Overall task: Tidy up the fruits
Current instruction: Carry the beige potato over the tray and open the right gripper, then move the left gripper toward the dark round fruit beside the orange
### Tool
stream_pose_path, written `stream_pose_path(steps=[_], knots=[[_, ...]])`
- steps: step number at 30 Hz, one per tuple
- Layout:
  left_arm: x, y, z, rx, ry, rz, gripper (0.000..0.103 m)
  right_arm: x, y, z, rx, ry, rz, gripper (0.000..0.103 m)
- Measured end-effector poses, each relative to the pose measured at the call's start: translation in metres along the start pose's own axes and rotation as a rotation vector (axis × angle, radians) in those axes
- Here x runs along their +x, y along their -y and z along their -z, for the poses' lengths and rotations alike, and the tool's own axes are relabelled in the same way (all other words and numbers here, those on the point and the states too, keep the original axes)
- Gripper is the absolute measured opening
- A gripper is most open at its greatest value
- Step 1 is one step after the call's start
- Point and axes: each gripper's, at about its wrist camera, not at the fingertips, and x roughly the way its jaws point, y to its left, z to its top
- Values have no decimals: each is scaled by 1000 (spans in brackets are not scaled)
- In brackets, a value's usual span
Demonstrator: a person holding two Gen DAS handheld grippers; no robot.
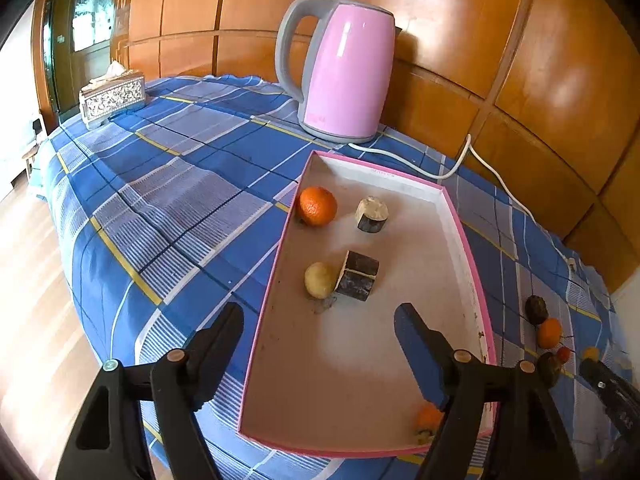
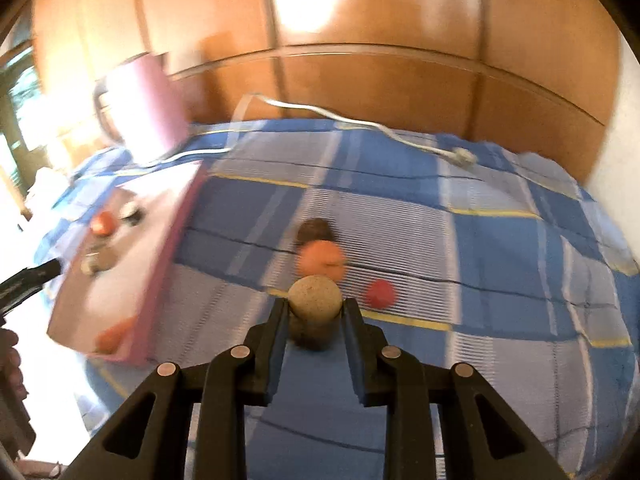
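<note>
A shallow pink-edged box [image 1: 472, 264] lies on the blue checked tablecloth. In it are an orange [image 1: 317, 206], a pale yellow fruit [image 1: 319, 279], two dark cut pieces [image 1: 372, 214] [image 1: 357, 275] and another orange fruit [image 1: 427, 420] at the near right corner. My left gripper [image 1: 320, 330] is open and empty above the box's near end. My right gripper [image 2: 315, 307] is shut on a round tan fruit [image 2: 315, 295], held above the cloth. Beyond it lie an orange fruit [image 2: 322, 260], a dark fruit [image 2: 316, 229] and a small red fruit [image 2: 381, 294]. The right view is blurred.
A pink kettle [image 1: 344, 68] stands behind the box, its white cord [image 1: 460, 164] trailing right along the wooden wall. A tissue box [image 1: 113, 97] sits at the far left corner. Loose fruits [image 1: 549, 332] lie right of the box. The table edge drops to the floor at left.
</note>
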Motion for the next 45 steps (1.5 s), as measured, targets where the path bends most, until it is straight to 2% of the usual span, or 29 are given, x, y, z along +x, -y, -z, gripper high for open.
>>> stream_pose_path(steps=[9,14,18,22,24,27,39,45], knots=[[2,-18,5,-41,-17,-10,82,26,-69,-12,-95,-83,-213,27],[4,-30,8,-67,-26,-26,82,45,-109,-27,-169,-109,-261,27],[6,-36,9,-79,-32,-29,82,66,-134,-43,-174,-127,-290,27],[5,-38,9,-76,-29,-26,82,86,-152,-55,-167,-139,-271,29],[6,-39,10,-80,-32,-23,82,89,-154,-56,-163,-143,-265,35],[8,-38,11,-79,-40,-23,82,89,-155,-55,-161,-133,-250,35],[2,-24,12,-48,-30,-6,82,52,-129,-32,-148,-69,-158,36],[-1,-13,14,-15,-28,4,82,34,-104,-21,-108,-33,-98,36]])
